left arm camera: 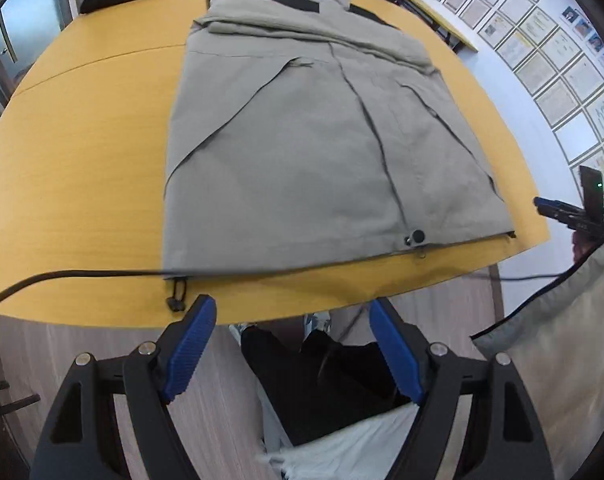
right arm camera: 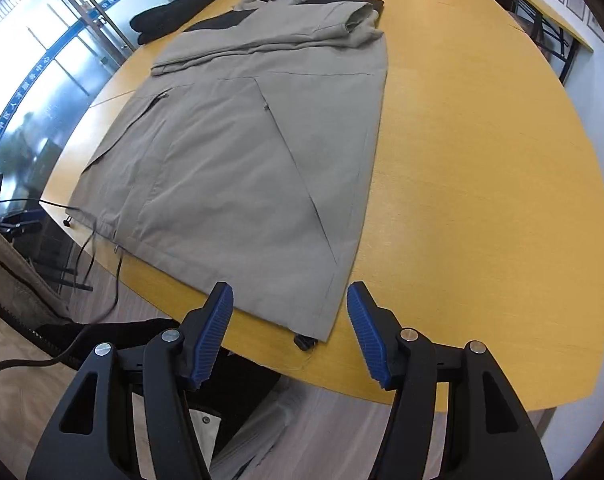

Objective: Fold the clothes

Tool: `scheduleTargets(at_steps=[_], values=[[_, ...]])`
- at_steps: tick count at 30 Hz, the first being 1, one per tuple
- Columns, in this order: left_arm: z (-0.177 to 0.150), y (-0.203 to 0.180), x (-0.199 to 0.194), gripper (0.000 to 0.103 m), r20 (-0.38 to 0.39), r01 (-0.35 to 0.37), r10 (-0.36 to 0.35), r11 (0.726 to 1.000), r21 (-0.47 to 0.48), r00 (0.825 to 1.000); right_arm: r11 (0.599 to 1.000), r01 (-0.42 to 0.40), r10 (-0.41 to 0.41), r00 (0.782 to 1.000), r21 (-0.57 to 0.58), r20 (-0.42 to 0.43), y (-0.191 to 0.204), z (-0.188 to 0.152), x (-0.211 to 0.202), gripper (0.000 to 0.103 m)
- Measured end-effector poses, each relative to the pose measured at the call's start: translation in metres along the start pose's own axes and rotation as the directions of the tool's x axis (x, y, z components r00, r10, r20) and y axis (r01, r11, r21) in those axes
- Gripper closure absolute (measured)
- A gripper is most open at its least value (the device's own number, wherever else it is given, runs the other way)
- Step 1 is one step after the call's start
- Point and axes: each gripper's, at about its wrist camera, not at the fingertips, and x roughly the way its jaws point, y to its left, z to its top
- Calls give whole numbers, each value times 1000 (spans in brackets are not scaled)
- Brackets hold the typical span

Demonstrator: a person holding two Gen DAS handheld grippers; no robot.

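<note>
Grey jacket (left arm camera: pixel 321 132) lies flat on the yellow table (left arm camera: pixel 82 152), sleeves folded in, long axis running 6-to-12 away from both tongs, collar at 12, hem at the near edge. Left gripper (left arm camera: pixel 292 344) and right gripper (right arm camera: pixel 290 330) are both spread wide and hold nothing, hovering just off the table's near edge. Right sits closer to its hem corner (right arm camera: pixel 321 320), at 12 between the pads. Left's hem corner with the drawcord toggle (left arm camera: pixel 176 300) is at about 11. Likely next step: each takes a hem corner and folds toward 12.
</note>
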Motion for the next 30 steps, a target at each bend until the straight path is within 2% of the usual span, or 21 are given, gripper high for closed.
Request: scheduleTargets(at_steps=[1,7,12,18,22,25,27,30], values=[[-5,1,-4,20,-4,3,-3,1000,-10,1000,1000,-2,2,1000,-1,2,-2,-2,4,40],[37,46,44,20,92,-22,33,993,-115,995,1000,-12,12,1000,-9,17,-11,-15,30,41],[50,83,72,21,32,-81,86,988,-128,996,1000,-18,18,1000,-14,22,-19,-26,44,41],[33,91,66,18,-11,-87,86,991,-106,996,998,-65,65,997,-11,-33,-20,-39,55,40],[24,80,68,15,-42,-40,36,995,-92,998,996,-85,85,996,-7,-11,-17,-38,58,41],[24,73,69,15,-55,77,-86,985,-155,995,995,-98,98,995,17,-1,-18,-32,60,41],[24,69,71,15,-61,121,-135,974,-191,989,994,-104,104,995,31,-3,-17,-30,61,40],[25,64,73,14,-69,135,-150,974,-181,986,994,-98,98,995,47,-15,-17,-28,61,42]])
